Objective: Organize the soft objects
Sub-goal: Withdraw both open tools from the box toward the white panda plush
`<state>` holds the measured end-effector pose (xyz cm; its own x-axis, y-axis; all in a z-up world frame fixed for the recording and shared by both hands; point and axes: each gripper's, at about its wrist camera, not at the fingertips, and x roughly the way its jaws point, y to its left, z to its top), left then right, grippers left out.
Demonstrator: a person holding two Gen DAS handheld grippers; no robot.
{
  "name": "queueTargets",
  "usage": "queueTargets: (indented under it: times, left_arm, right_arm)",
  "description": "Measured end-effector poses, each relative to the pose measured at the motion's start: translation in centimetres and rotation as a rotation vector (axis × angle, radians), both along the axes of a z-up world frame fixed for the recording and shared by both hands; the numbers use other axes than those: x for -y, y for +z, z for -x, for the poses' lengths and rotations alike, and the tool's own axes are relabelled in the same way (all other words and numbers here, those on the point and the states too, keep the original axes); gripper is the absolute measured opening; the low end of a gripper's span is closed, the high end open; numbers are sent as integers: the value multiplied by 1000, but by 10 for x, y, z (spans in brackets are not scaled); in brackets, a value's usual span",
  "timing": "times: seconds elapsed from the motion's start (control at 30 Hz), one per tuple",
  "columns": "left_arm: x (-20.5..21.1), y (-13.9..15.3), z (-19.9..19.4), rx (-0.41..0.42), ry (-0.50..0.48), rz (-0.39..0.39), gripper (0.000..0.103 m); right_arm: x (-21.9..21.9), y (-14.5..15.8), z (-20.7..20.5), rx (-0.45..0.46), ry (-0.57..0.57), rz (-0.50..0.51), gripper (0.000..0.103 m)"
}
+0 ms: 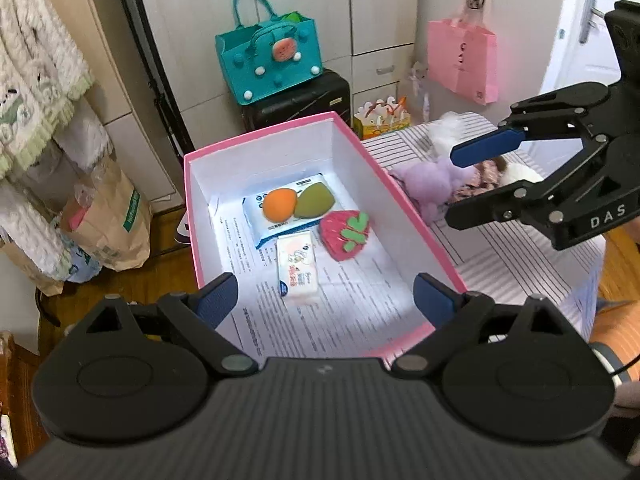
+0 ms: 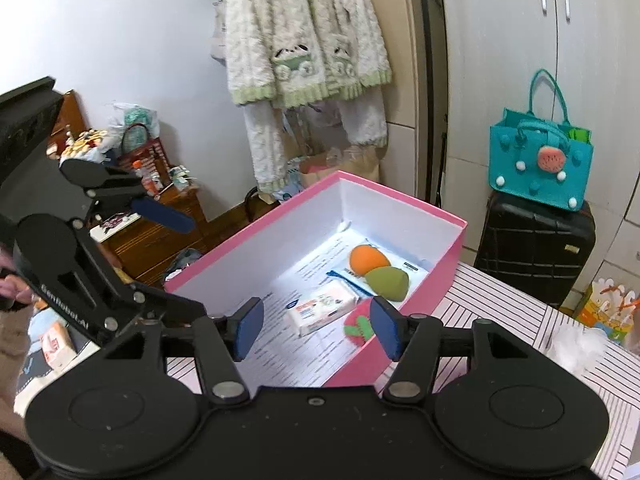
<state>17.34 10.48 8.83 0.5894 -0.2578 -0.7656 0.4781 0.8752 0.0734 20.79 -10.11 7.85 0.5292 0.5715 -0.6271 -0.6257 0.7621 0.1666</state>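
— Soft objects sit gathered at the far end of a pink box point(image 1: 416, 216) with white walls: an orange sponge point(image 1: 279, 203) touching an olive-green sponge point(image 1: 314, 202), both on a blue-and-white wipes pack point(image 1: 256, 220). What lies nearer?

— A red felt strawberry point(image 1: 345, 233) with green leaves, right of a small white tissue pack point(image 1: 298, 270) printed in pink and blue. Printed paper lines the floor of the box; its text is too small to read.

— And outside the box?

— A lilac plush toy point(image 1: 426, 184) lies on the striped cloth point(image 1: 500, 272) just right of it.

— The claws?

— The left gripper point(image 1: 326, 300) hangs over the near end of the box, jaws spread wide, empty. The right gripper point(image 2: 316, 330) is likewise spread and empty; from the left view its body reads "DAS". The left one's arm reads "GenRobot.AI".
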Motion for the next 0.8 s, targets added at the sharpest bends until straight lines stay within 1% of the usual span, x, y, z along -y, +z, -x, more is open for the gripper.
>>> queueTargets:
  times: [0.23,0.43,0.5,0.57,0.67,0.8]
  left_arm:
    - [3,3,32,-8,-34,23,95]
    - [14,4,65,44,-84,12,94]
    - [19,3,77,57,-100,11,94]
    - [24,1,87,64,-112,5,95]
    - [33,-4,99,64,-133,-3,95]
    - [43,-16,109,45,-153,-16,95]
  right_arm:
    - [8,12,49,60,15,6,65]
    - [16,11,85,82,20,10,66]
    - [19,10,96,92,20,8,67]
    - [23,10,108,106,22,3,71]
    - [29,8,125,122,22,-2,72]
    - [36,2,142,123,20,-2,72]
